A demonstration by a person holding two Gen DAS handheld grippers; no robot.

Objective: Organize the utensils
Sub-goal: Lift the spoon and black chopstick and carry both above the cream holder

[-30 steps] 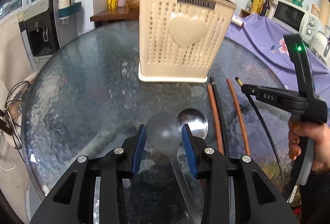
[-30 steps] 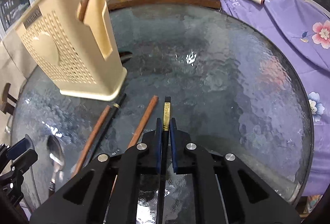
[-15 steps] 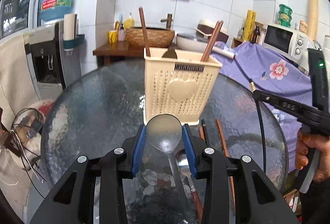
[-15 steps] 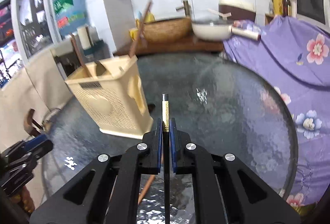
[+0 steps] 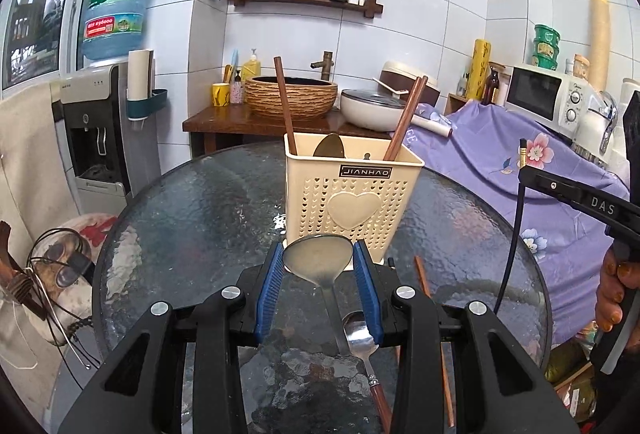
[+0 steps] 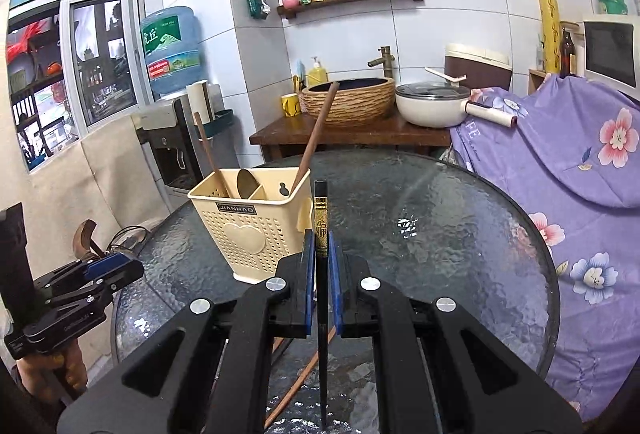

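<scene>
Left gripper (image 5: 319,276): metal spoon (image 5: 318,260) is clamped by its bowl between the blue pads, held above the glass table (image 5: 192,218). Right gripper (image 6: 321,266): black chopstick (image 6: 321,230) is pinched upright between closed jaws, beside the utensil basket (image 6: 256,230)

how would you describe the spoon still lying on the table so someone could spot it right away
Start at the round glass table and the cream utensil holder standing on it. On the glass nearer the camera lies a steel spoon, bowl up, below the left hand-held gripper. Unlike the all-metal spoon clamped in that gripper, it has a reddish-brown handle.
</scene>
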